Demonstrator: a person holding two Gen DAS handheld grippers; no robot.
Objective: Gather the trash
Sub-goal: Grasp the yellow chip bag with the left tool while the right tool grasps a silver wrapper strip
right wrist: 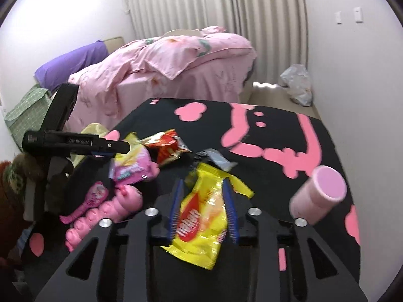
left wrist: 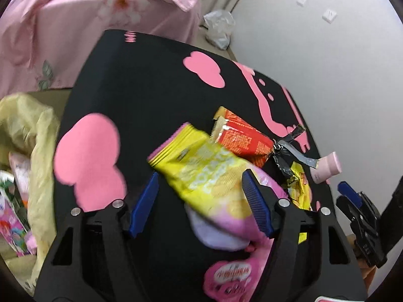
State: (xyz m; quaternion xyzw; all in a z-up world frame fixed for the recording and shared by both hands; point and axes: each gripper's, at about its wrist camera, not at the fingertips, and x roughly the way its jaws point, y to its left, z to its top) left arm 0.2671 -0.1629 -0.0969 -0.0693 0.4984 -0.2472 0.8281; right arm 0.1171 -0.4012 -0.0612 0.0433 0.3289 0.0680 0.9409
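On the black mat with pink shapes [left wrist: 151, 88] lies a puffy yellow-and-pink snack bag [left wrist: 196, 161]. My left gripper [left wrist: 201, 176] is open around it. The right pad touches the bag and the left pad stands clear of it. In the right wrist view my right gripper [right wrist: 202, 183] is shut on a yellow snack bag [right wrist: 201, 221], with both blue pads against its sides. Behind lie a red snack bag [left wrist: 241, 138] and a crumpled grey wrapper [left wrist: 289, 151]. A yellowish trash bag [left wrist: 32, 125] hangs open off the table's left edge, with cartons inside.
A pink tube [right wrist: 317, 193] lies at the mat's right side. A pink hairbrush [right wrist: 88, 198] and a pink caterpillar toy [right wrist: 105, 211] lie at the front left. A bed with pink covers [right wrist: 176, 58] stands behind the table, and a plastic bag [right wrist: 297, 83] sits on the floor by the wall.
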